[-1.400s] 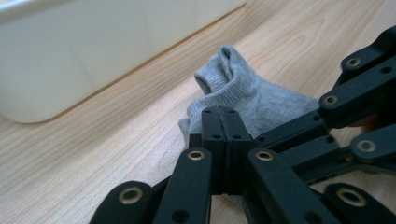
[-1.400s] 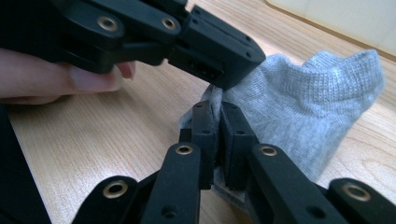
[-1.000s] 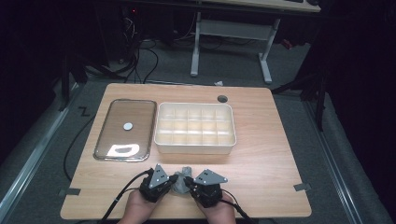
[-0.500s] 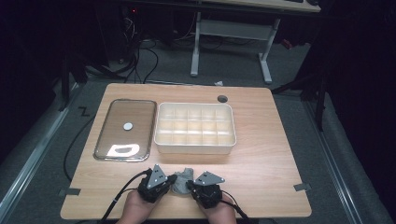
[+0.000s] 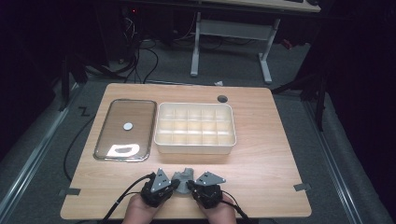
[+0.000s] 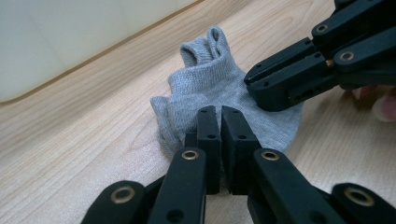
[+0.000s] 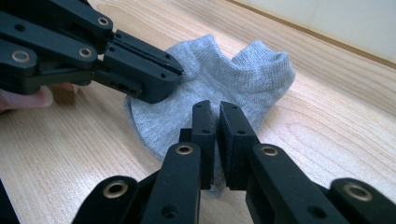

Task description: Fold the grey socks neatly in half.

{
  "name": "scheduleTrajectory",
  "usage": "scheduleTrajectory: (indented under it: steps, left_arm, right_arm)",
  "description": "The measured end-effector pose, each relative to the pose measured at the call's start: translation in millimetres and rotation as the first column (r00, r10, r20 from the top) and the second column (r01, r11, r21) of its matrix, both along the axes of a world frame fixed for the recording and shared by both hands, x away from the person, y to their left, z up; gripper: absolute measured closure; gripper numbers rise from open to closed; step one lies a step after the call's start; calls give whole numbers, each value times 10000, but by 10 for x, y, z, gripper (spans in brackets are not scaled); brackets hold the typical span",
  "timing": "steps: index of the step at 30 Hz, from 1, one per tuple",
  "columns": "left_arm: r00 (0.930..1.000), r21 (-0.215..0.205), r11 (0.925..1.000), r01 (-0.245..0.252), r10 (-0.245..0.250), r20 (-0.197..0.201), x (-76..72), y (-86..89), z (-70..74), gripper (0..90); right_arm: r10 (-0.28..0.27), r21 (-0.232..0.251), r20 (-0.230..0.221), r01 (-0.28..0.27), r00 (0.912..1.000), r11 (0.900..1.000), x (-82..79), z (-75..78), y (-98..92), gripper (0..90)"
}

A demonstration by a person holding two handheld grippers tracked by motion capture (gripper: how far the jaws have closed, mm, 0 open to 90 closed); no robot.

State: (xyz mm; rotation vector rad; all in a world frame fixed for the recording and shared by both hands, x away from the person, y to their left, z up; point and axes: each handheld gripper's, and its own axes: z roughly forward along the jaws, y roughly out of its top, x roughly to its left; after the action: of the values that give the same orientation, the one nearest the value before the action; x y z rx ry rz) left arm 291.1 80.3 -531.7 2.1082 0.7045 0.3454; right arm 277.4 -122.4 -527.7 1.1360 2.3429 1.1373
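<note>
Low in the centre of the high view, a small grey sock [image 5: 183, 176] lies bunched on the wooden table [image 5: 261, 158] near its bottom edge, between the two grippers. The left gripper [image 5: 174, 184] sits just left of it and the right gripper [image 5: 189, 185] just right, each held by a hand coming in from the bottom of the frame, with black cables trailing down and away. In the left gripper view, the left gripper [image 6: 220, 116] has its jaws clenched on the near edge of the sock [image 6: 219, 88], fabric caught in the narrow slit between them, while the right gripper [image 6: 254, 86] enters from the upper right and bites the sock's far edge. The right gripper view mirrors this: the right gripper [image 7: 216, 112] pinches the sock [image 7: 219, 79] at lower centre, and the left gripper [image 7: 175, 74] reaches in from the upper left onto the cloth. Higher in the high view stand a cream compartment tray [image 5: 195, 145] at centre and, just left of it, a flat glossy brown lid [image 5: 125, 130] with a pale round knob.
</note>
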Motion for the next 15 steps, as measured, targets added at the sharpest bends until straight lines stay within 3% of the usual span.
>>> scheduleTrajectory:
  steps: [1, 2, 4, 6, 9, 12, 13, 14, 15]
  left_arm:
    - [10000, 59, 10000, 1, -2, 92, -6, -6, -7, 864]
    - [10000, 60, 10000, -6, 6, 79, -4, -9, -8, 864]
    - [10000, 15, 10000, -18, 18, 44, -1, -8, -9, 863]
    - [10000, 8, 10000, -7, 7, 38, 1, -8, -10, 863]
    - [10000, 0, 10000, 31, -31, 5, 5, -6, -10, 862]
    - [10000, -14, 10000, 54, -54, -42, 8, -3, -9, 859]
    - [10000, -17, 10000, 75, -75, -39, 8, -4, -9, 854]
    - [10000, -17, 10000, 75, -75, -39, 8, -4, -9, 853]
    - [10000, -22, 10000, 85, -85, -43, 9, -4, -10, 852]
  right_arm:
    - [-34, -8, 10, 34, 10000, 10000, 1, 4, -2, 828]
    - [-401, 121, 166, 399, 9991, 9991, -27, 39, -22, 723]
    - [-609, 304, 196, 602, 9980, 9977, -39, 53, -42, 686]
    - [-927, 729, -480, 960, 9945, 9927, -28, 45, -85, 598]
    - [-1003, 798, -782, 1065, 9919, 9911, -7, 16, -106, 564]
    - [-976, 1065, -1355, 1125, 9860, 9879, 19, -36, -114, 569]
    - [-809, 1177, -1392, 976, 9870, 9882, 25, -52, -115, 647]
    - [-809, 1177, -1392, 976, 9870, 9882, 25, -52, -115, 647]
    - [-622, 1215, -1353, 789, 9889, 9895, 16, -43, -103, 774]
